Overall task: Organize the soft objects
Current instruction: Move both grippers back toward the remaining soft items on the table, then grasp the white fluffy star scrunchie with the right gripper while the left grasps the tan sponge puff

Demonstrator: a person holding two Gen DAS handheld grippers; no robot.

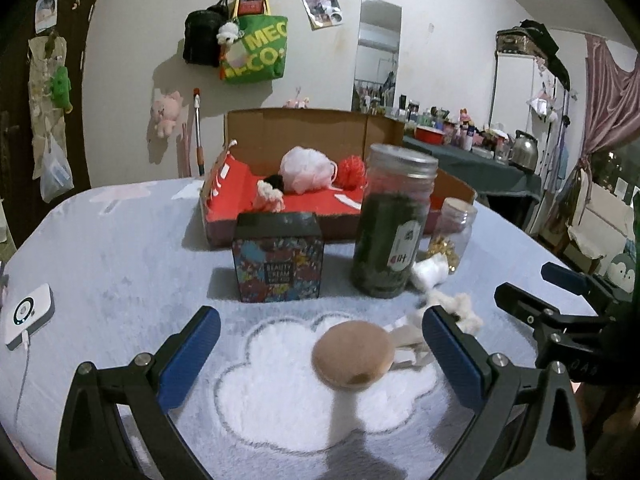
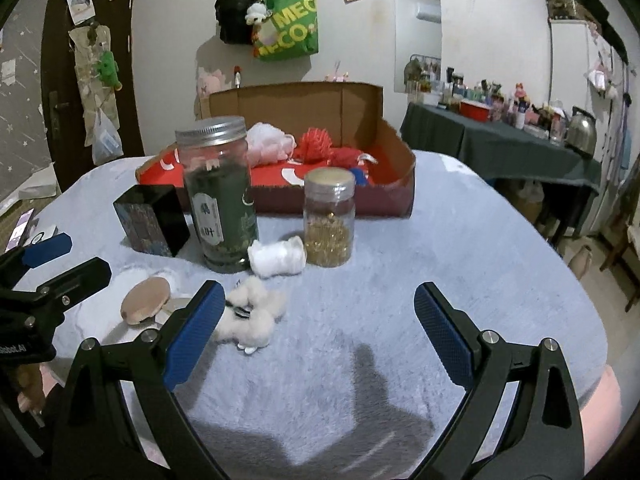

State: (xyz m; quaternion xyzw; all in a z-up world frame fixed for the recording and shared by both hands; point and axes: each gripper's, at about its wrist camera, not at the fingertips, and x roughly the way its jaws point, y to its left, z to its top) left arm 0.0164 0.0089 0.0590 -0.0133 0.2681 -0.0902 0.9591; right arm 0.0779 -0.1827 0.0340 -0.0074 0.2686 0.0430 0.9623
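Nearest the left wrist camera, the left gripper [image 1: 320,344] hangs with its blue pads spread wide, gripping nothing. Between the pads, on the pale blue fleece cover [image 1: 120,240], stands a plush mushroom [image 1: 352,356] with a tan cap and a white stem; neither pad touches it. Just to its right lies a white fluffy toy [image 2: 252,312], partly hidden behind the right-hand pad in that view.

Right gripper [image 2: 316,320] is likewise spread wide and empty, over bare fleece; the fluffy toy sits just beside its left-hand finger [image 2: 196,332]. At the lower left of the right wrist view a hand [image 2: 28,388] holds the left tool.

Farther in, a white rolled cloth [image 2: 278,258] lies between a tall jar of dark leaves [image 2: 220,196] and a small jar of gold bits [image 2: 329,220], close against both. Left of the tall jar stands a dark patterned box [image 1: 278,260], upright. A white device [image 1: 28,314] with a cable lies at the far left edge of the cover.

Beyond these sits an open cardboard box [image 1: 312,128] with a red lining. Inside rest a pink mesh puff [image 1: 306,170], a red puff [image 1: 352,172], and a small pink and black soft item [image 1: 270,194]. A blue item shows in the box in the right wrist view; what it is cannot be told.
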